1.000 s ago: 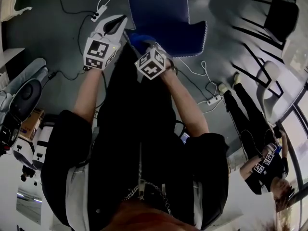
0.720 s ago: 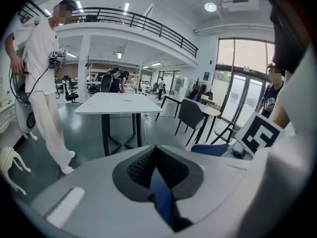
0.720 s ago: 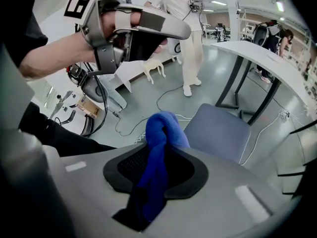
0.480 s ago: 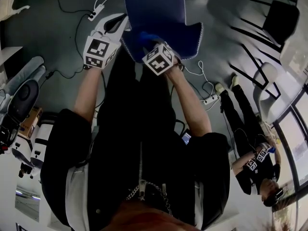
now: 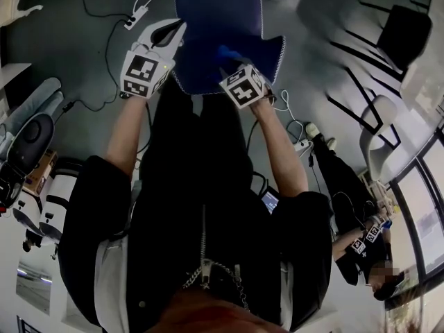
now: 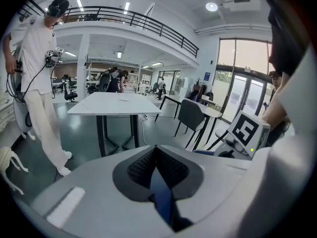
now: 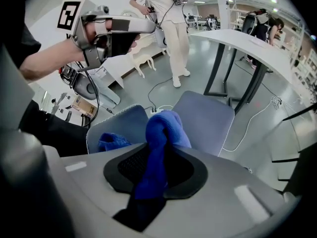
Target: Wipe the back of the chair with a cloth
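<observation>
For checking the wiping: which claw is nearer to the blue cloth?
Right. The right claw holds the cloth; the left claw grips the chair back, apart from it.

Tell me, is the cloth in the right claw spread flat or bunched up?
Bunched up: the blue cloth rises as a rolled wad, pinched in the right claw.

The person wore a black jacket (image 5: 201, 207) with short sleeves (image 5: 97, 193) and white side panels (image 5: 111, 283). A zip (image 5: 202, 238) ran down the middle of the frame to a silver chain (image 5: 208, 275) near the bottom edge. At upper centre, the left tool (image 5: 177, 29) and right tool (image 7: 156, 165) had pale grey shells and dark ribbed pads (image 6: 141, 165), and each bore a white cube (image 5: 142, 71) printed with black square markers.
</observation>
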Motion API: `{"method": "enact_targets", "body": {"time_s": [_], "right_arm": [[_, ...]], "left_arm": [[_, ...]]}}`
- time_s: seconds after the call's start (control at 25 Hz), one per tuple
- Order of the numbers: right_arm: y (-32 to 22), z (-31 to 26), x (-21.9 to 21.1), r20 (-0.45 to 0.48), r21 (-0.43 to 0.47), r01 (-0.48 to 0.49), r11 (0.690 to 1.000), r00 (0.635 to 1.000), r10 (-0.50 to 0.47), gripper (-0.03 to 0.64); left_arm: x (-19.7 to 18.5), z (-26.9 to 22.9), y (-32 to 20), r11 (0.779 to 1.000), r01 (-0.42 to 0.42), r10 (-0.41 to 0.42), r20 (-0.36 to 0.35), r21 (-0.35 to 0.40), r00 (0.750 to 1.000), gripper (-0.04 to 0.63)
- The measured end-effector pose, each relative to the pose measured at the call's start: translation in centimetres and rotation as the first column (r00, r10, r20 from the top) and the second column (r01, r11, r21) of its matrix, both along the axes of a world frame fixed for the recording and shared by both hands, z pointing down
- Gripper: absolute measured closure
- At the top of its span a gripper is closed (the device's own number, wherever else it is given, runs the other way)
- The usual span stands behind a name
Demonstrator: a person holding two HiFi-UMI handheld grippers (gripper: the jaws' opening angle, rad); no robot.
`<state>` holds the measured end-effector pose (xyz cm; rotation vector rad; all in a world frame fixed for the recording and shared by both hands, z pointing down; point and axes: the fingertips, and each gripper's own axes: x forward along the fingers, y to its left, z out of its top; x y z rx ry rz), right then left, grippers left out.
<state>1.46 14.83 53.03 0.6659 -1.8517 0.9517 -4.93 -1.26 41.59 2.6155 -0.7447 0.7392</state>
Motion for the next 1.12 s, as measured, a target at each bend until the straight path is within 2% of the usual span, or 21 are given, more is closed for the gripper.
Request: {"method": "enact_targets", "body": {"time_s": [0.24,0.6,1.0,1.12], "right_arm": [[0.0,0.2,3.2,-0.044,0.003,0.040,0.999,0.998,-0.040,0.520],[0.0,1.0,9.2,-0.090,-0.013,-0.066,0.998,0.994,0.064,0.520],[0.0,1.6,13.4,-0.159,-0.012,-0.173,0.985,0.973,0.169,0.520],[-0.1,1.5,14.0,-0.179,0.001,-0.172,0.985,0.969,0.169,0.520]], "left_arm": [[2.0,0.3,-0.2,1.000,0.005,-0.006,0.007,0.020,1.000,0.584],[3.8,1.0,-0.2,1.000,-0.029,0.029,0.009,0.005,1.000,0.584],[2.6,1.1,-0.4,0.999,-0.038,0.038,0.003,0.000,0.999,0.584],[2.1,1.1,-0.5,0.999,-0.035,0.035,0.000,-0.002,0.999,0.584]]}}
